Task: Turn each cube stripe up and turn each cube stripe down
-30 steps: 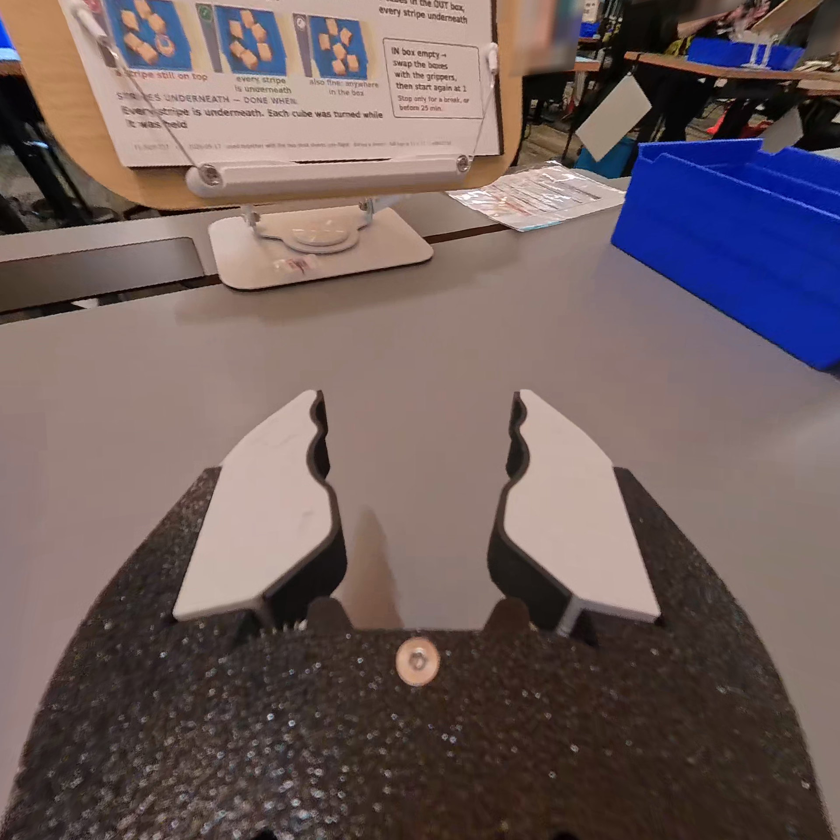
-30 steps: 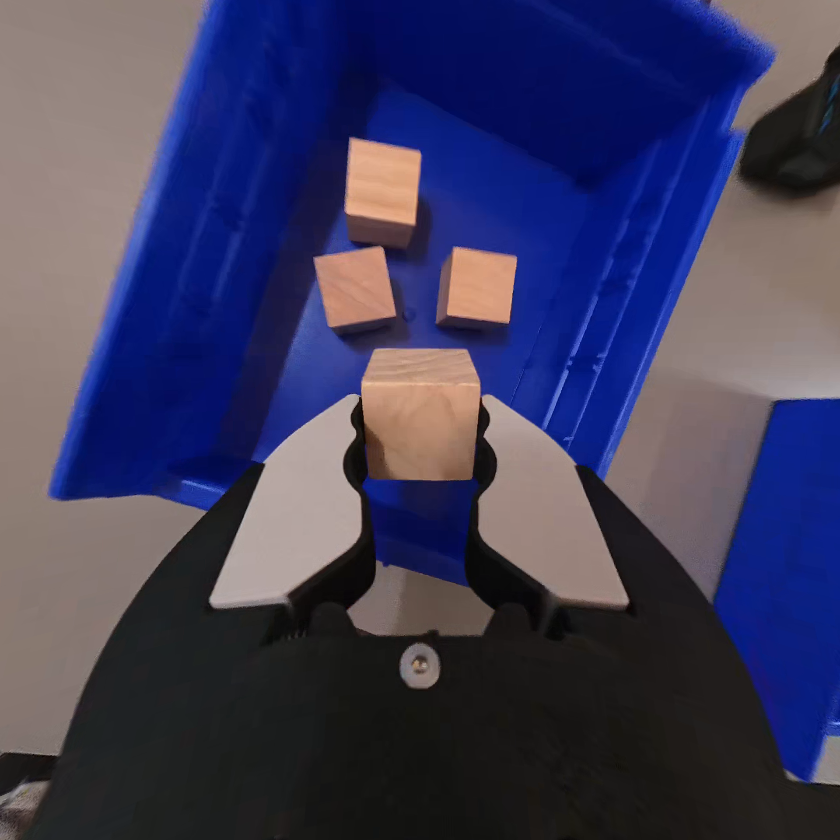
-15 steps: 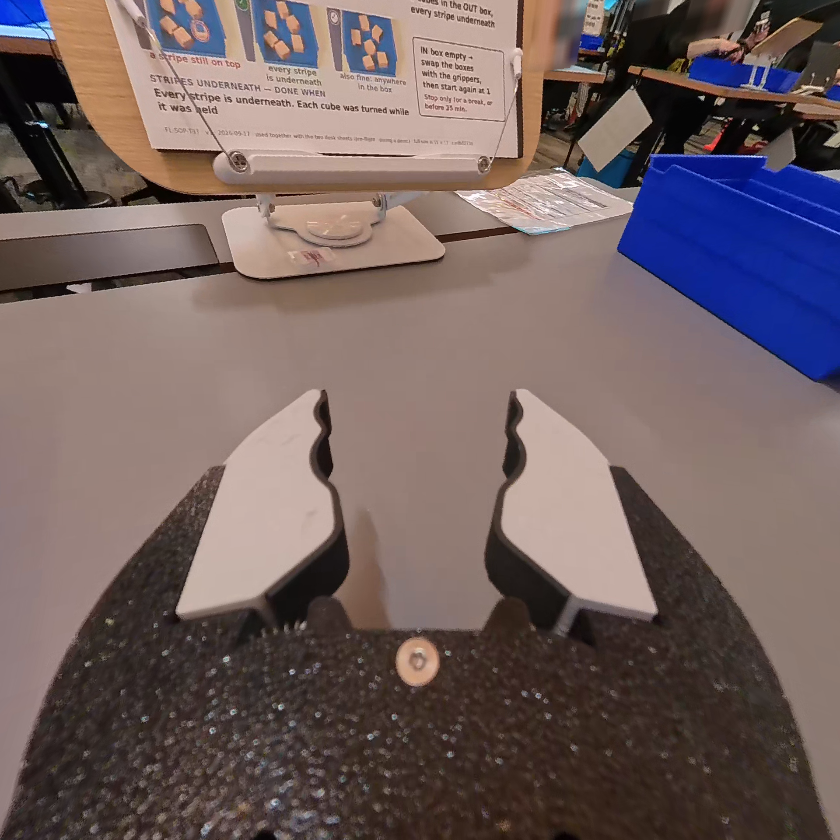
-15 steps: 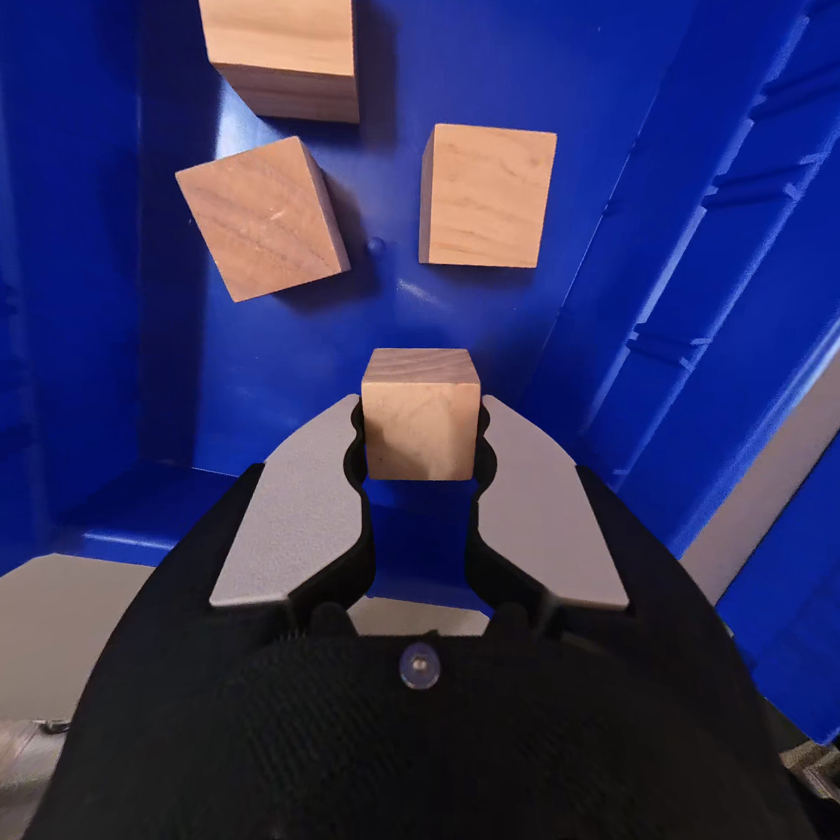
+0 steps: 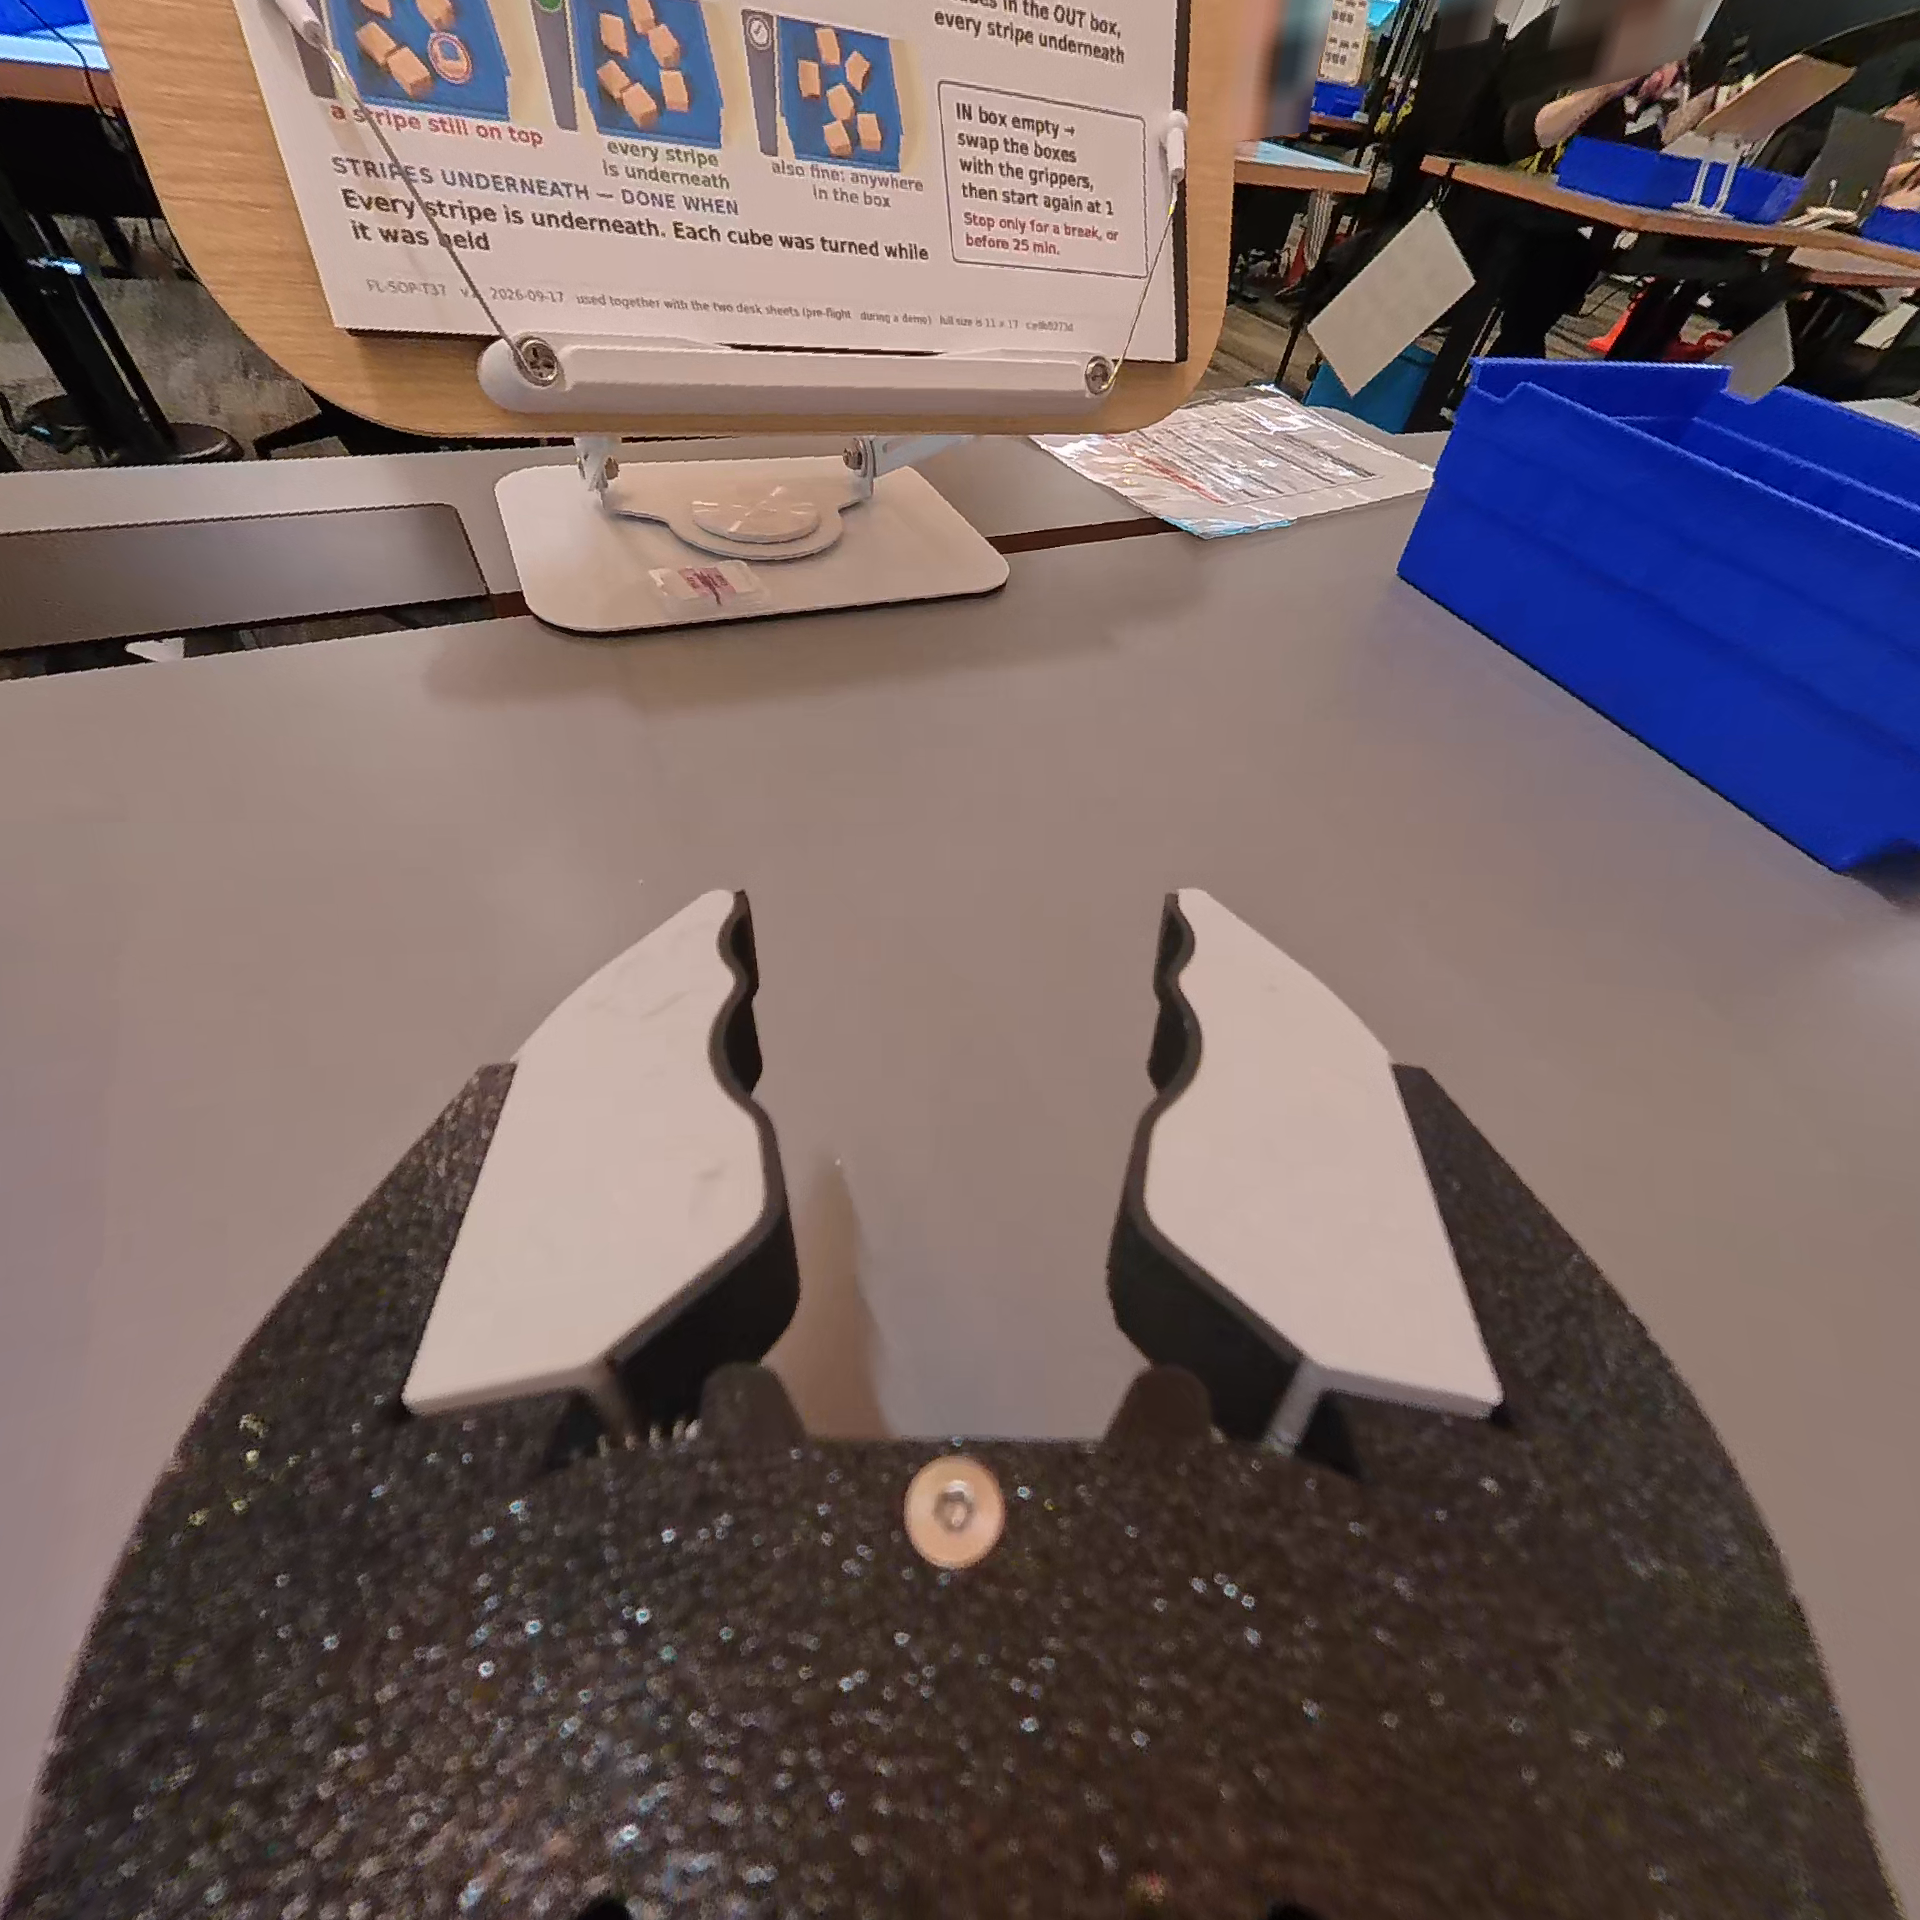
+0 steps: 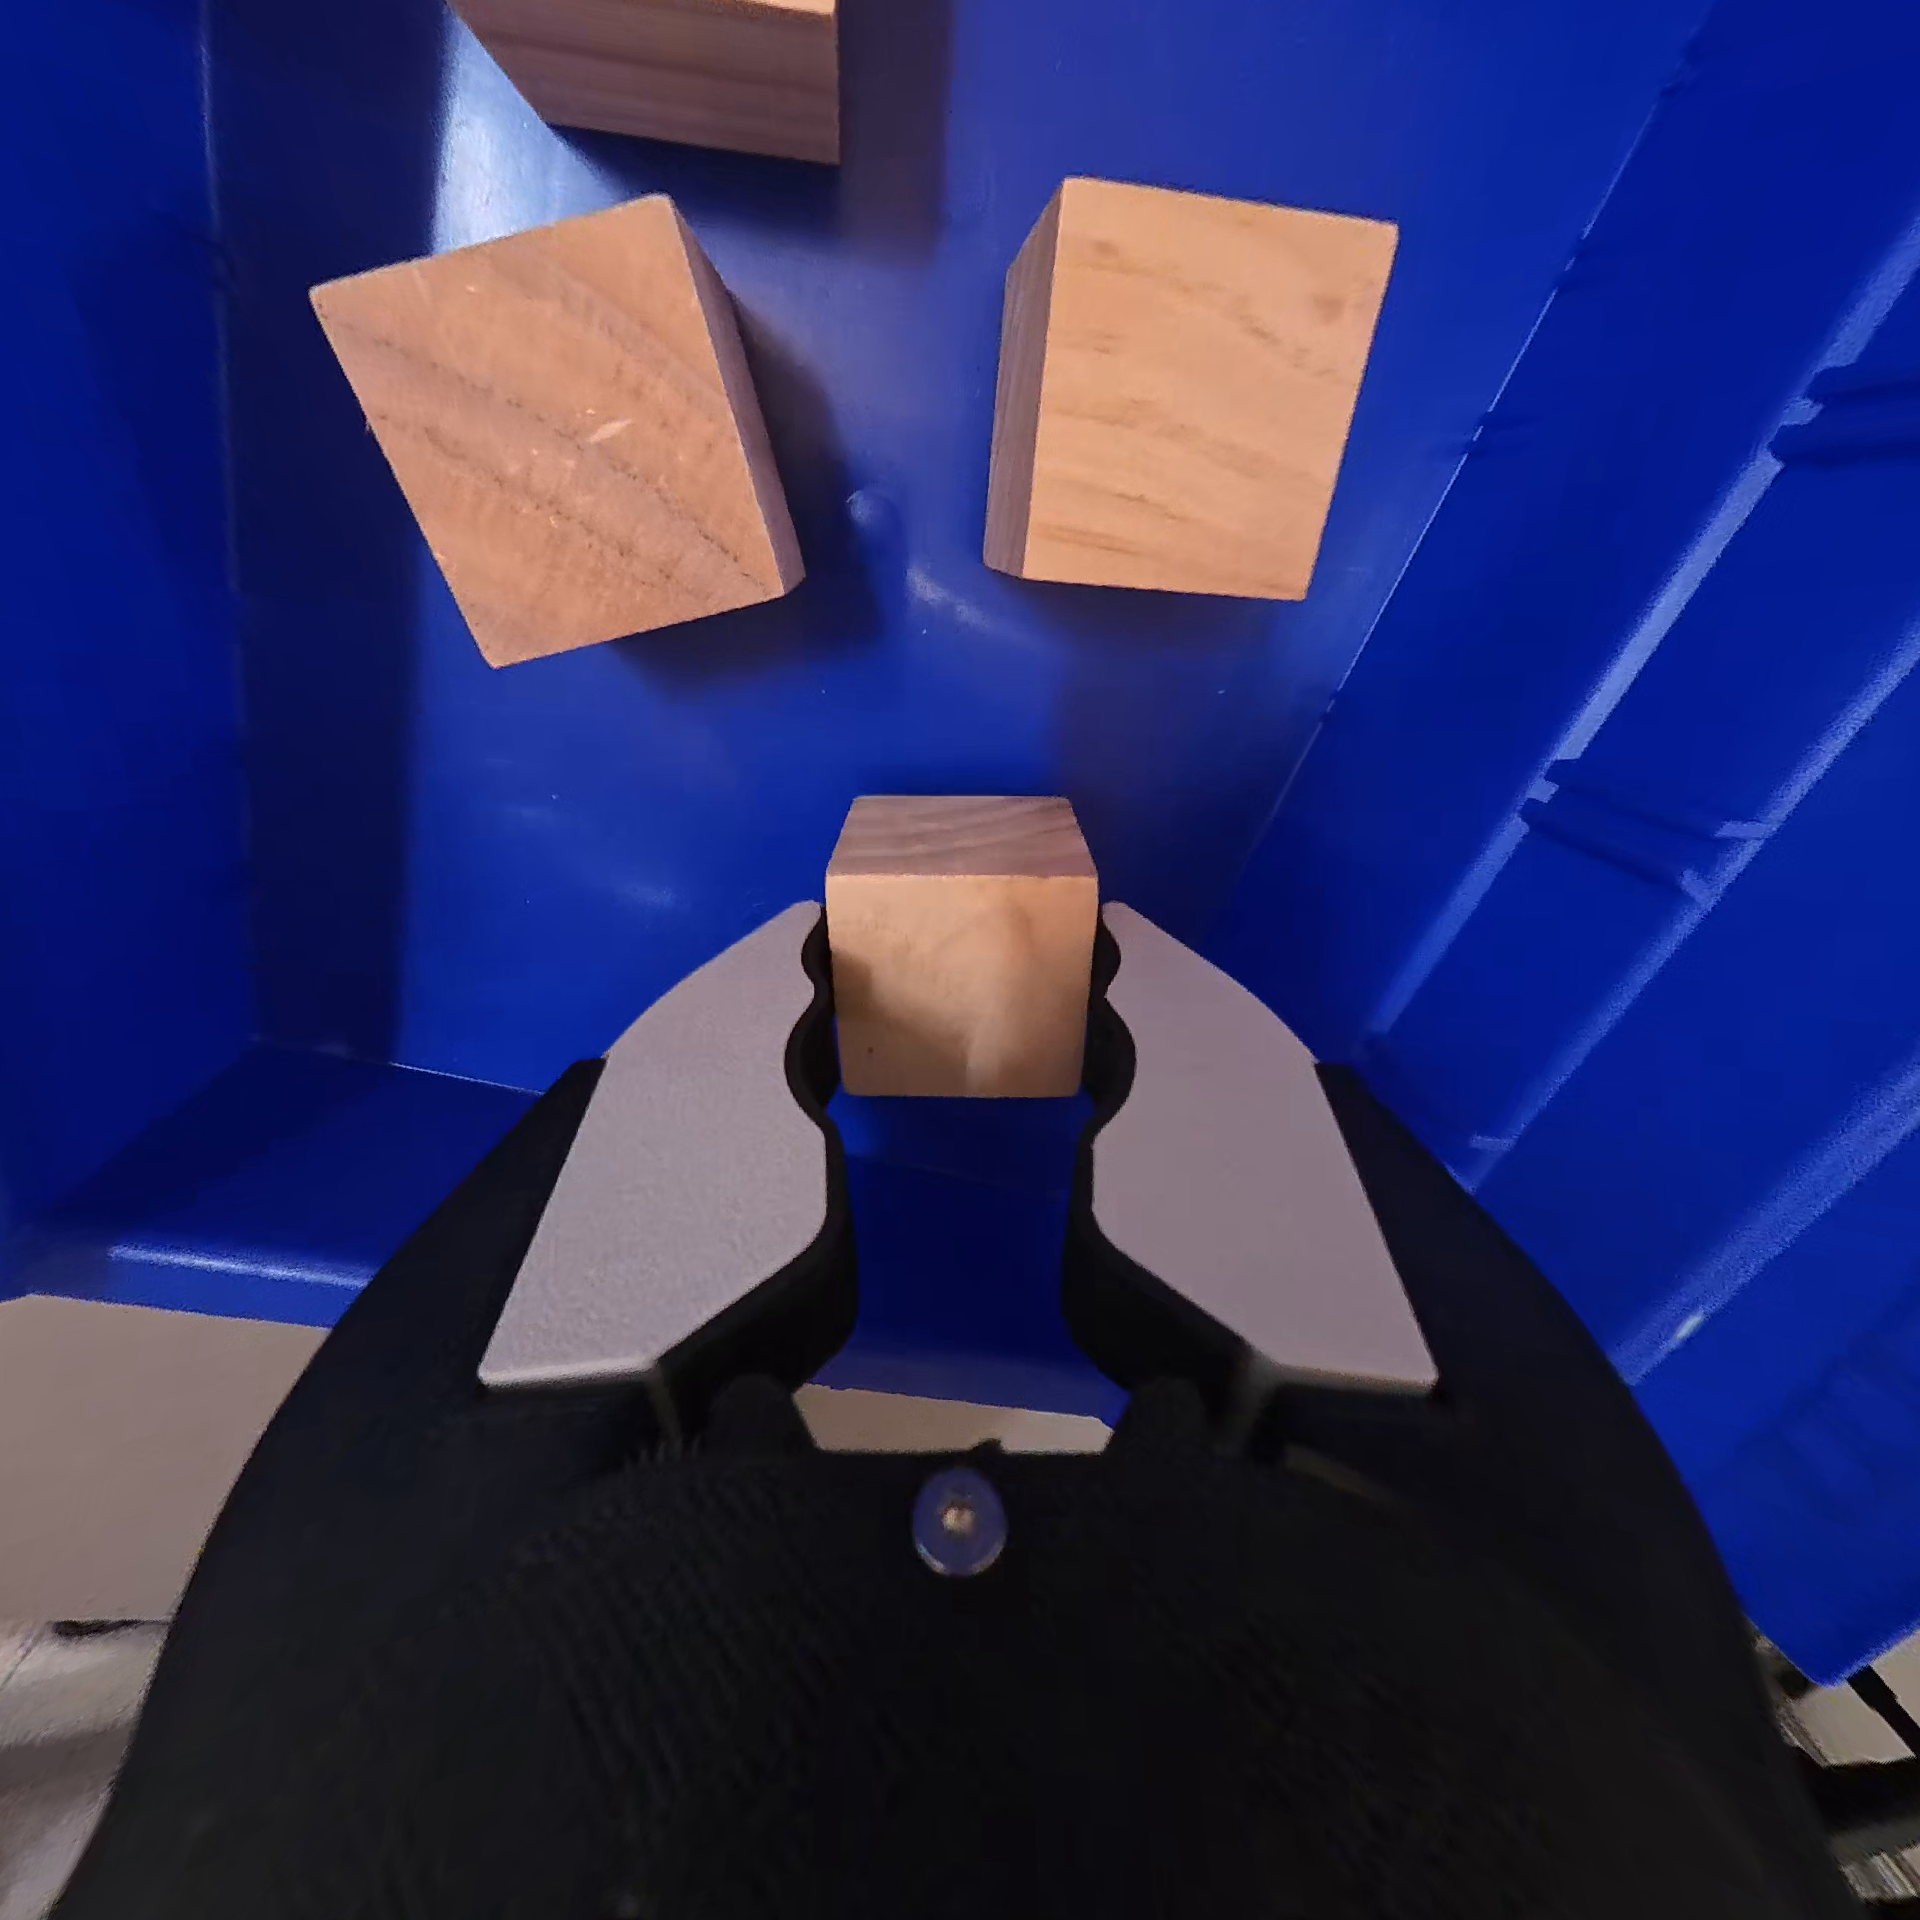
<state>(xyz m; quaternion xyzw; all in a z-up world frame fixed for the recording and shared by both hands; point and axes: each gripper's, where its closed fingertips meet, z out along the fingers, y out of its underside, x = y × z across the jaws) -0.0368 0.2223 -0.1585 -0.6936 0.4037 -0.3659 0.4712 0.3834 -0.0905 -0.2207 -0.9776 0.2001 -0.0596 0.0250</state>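
Observation:
My right gripper (image 6: 961, 935) is shut on a plain wooden cube (image 6: 961, 987) and holds it low inside a blue bin (image 6: 1558, 727), near the bin's floor. No stripe shows on the faces I see. Three more wooden cubes lie on the bin floor beyond it: one to the left (image 6: 561, 436), one to the right (image 6: 1184, 395), one at the top edge (image 6: 675, 73). None shows a stripe. My left gripper (image 5: 956, 914) is open and empty above the grey table (image 5: 312, 883).
In the left wrist view a blue bin (image 5: 1683, 603) stands at the right on the table. An instruction sheet on a wooden stand (image 5: 727, 208) stands at the back, with a plastic sleeve (image 5: 1236, 468) beside it. A second blue bin (image 6: 1829, 1507) lies at the right.
My right gripper has gone down into the blue bin with the cube; the cubes on the floor look larger and closer. The left gripper has tilted slightly and stays open.

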